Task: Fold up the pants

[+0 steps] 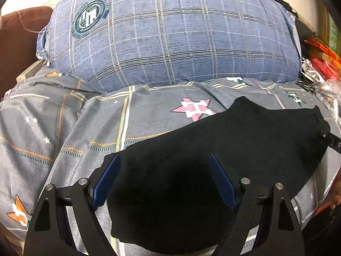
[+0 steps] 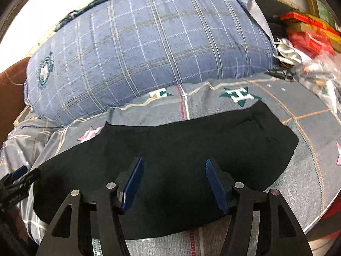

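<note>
Black pants (image 1: 234, 149) lie folded flat on a grey patterned bedsheet (image 1: 64, 128). They also show in the right wrist view (image 2: 181, 145). My left gripper (image 1: 164, 160) is open and empty, hovering over the near left part of the pants. My right gripper (image 2: 173, 164) is open and empty, hovering over the near middle of the pants. The right gripper's tip shows at the right edge of the left wrist view (image 1: 332, 140), and the left gripper shows at the left edge of the right wrist view (image 2: 17, 181).
A large blue plaid pillow (image 1: 170, 32) lies behind the pants; it also shows in the right wrist view (image 2: 149, 49). Red packages and plastic clutter (image 2: 309, 42) sit at the far right. A brown cushion (image 1: 15, 42) is at the far left.
</note>
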`<action>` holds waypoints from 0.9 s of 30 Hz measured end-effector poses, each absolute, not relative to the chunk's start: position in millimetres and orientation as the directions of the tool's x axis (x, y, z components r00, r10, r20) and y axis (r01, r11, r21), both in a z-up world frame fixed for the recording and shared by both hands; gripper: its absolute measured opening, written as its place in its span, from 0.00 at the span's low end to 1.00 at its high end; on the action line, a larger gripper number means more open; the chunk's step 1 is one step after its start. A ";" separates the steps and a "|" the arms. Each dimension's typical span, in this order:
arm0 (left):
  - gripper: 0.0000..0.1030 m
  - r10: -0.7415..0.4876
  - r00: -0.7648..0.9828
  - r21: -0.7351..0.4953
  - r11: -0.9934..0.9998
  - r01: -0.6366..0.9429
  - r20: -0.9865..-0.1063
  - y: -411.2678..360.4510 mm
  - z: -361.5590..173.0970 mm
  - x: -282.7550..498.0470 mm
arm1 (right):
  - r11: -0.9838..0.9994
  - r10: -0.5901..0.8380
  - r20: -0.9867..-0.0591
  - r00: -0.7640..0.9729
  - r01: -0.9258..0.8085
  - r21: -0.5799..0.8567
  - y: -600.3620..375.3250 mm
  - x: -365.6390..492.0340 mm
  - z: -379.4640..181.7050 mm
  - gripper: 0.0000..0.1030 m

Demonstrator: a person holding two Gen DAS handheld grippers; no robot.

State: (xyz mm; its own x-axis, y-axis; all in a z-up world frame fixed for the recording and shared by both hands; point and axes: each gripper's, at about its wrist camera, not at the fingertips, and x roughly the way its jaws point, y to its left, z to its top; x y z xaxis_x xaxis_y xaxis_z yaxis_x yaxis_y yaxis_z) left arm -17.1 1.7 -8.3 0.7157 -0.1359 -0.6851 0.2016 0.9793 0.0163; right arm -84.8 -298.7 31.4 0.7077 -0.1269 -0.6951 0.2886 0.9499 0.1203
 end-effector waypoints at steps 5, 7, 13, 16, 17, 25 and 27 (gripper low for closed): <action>0.82 -0.103 0.722 0.009 0.989 0.149 -0.684 17.9 -12.6 -10.2 | 0.951 -0.136 -0.707 0.694 0.291 0.102 -286.9 -75.8 25.7 0.61; 0.82 -0.101 0.721 0.001 0.990 0.140 -0.686 22.4 -13.3 -9.2 | 0.957 -0.138 -0.706 0.695 0.276 0.084 -278.3 -72.1 24.4 0.61; 0.82 -0.083 0.718 0.011 0.992 0.126 -0.691 29.4 -19.5 -8.1 | 0.979 -0.105 -0.721 0.685 0.197 0.045 -244.0 -56.7 16.9 0.61; 0.82 -0.079 0.719 0.022 0.991 0.130 -0.691 28.8 -21.3 -8.8 | 0.988 -0.105 -0.726 0.679 0.157 0.004 -226.1 -50.4 13.4 0.61; 0.82 -0.078 0.721 0.024 0.991 0.130 -0.689 28.7 -21.2 -9.1 | 0.989 -0.108 -0.727 0.678 0.147 -0.010 -221.1 -48.8 12.8 0.61; 0.82 -0.061 0.740 0.051 0.991 0.128 -0.670 25.3 -22.4 -11.5 | 0.989 -0.144 -0.716 0.683 0.124 -0.081 -204.0 -46.3 15.6 0.61; 0.82 -0.059 0.739 0.054 0.990 0.128 -0.671 24.7 -23.8 -11.3 | 0.986 -0.166 -0.711 0.683 0.134 -0.101 -206.6 -47.4 16.6 0.61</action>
